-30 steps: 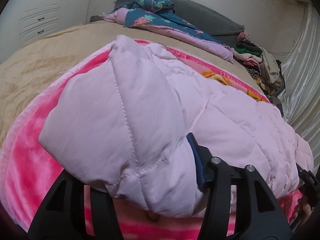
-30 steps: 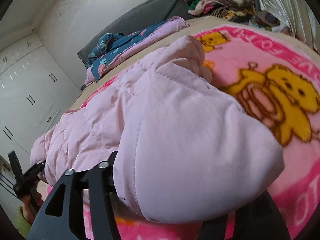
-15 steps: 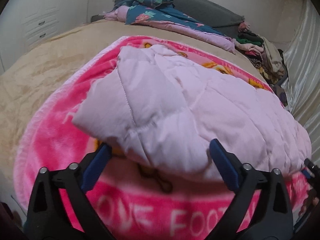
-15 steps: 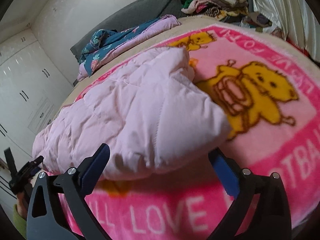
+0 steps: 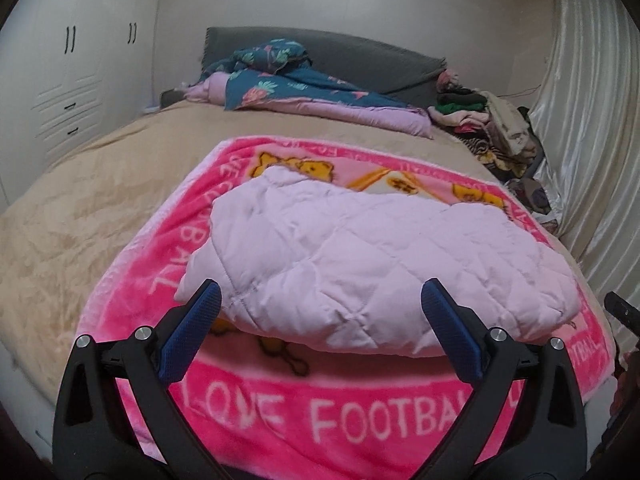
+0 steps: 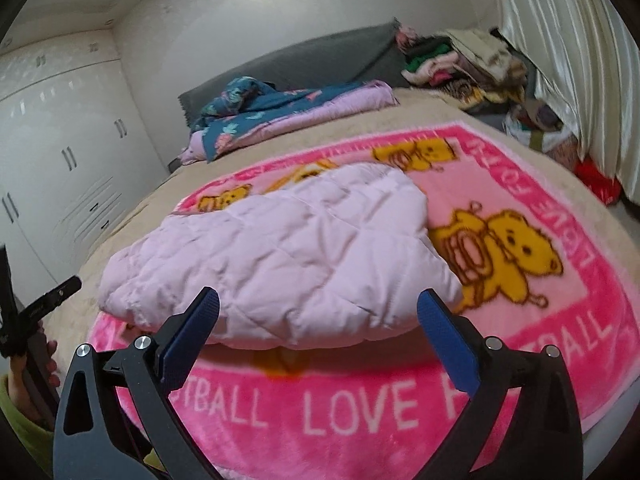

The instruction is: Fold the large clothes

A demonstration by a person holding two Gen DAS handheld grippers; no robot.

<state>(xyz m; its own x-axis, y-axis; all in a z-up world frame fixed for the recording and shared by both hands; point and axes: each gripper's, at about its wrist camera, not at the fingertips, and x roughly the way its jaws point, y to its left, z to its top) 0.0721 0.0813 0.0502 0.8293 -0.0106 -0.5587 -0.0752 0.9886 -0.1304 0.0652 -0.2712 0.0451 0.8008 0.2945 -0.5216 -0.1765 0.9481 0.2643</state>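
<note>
A pale pink quilted jacket (image 5: 360, 256) lies folded into a puffy bundle on a bright pink cartoon blanket (image 5: 360, 412) spread over the bed. My left gripper (image 5: 320, 316) hovers above the blanket's near part, jaws wide open, with nothing between its blue pads (image 5: 192, 332). In the right wrist view the same jacket (image 6: 280, 248) lies ahead, and my right gripper (image 6: 318, 316) is also open and apart from it. The tip of the right gripper (image 5: 624, 312) shows at the left view's right edge; the left gripper (image 6: 36, 312), held by a hand, shows at the right view's left edge.
A beige bedspread (image 5: 80, 200) covers the bed. A dark floral quilt (image 5: 304, 88) lies by the grey headboard (image 5: 360, 56). A heap of mixed clothes (image 5: 492, 120) sits at the far right by a pale curtain (image 5: 592, 160). White wardrobes (image 6: 60, 152) stand on the left.
Both grippers let go of the jacket's near edge, opened wide, and pulled back and up. The jacket dropped flat onto the pink blanket.
</note>
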